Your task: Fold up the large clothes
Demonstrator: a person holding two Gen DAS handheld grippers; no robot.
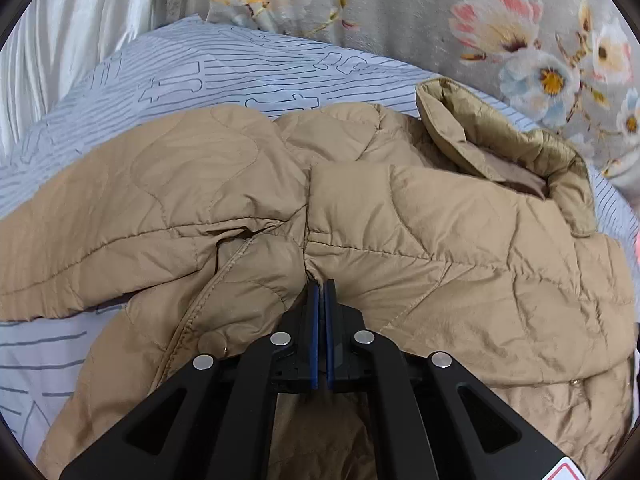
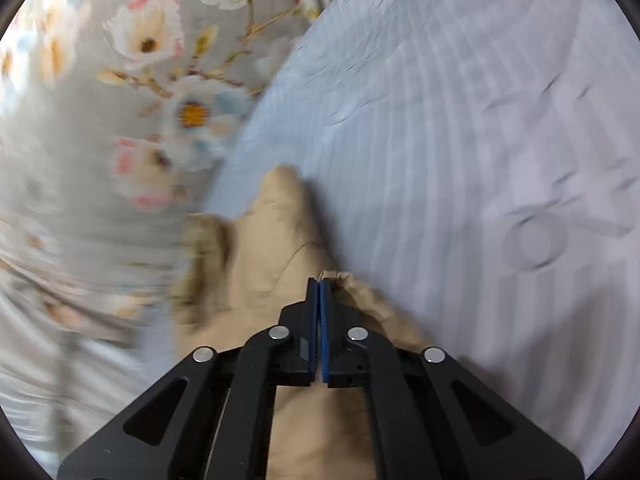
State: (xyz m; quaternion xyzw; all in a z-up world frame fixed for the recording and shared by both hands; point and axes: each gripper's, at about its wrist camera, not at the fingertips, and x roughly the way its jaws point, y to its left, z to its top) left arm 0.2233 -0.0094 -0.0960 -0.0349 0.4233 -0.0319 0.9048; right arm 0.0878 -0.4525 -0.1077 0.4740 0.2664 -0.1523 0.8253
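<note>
A tan quilted jacket lies spread on the bed, its collar at the upper right. My left gripper is shut on a fold of the jacket near its middle seam. In the right wrist view my right gripper is shut on an edge of the same tan jacket, which hangs bunched under and left of the fingers. That view is blurred by motion.
The bed has a pale blue sheet with dark line patterns. A grey floral blanket lies beyond the jacket. A whitish curtain hangs at the far left.
</note>
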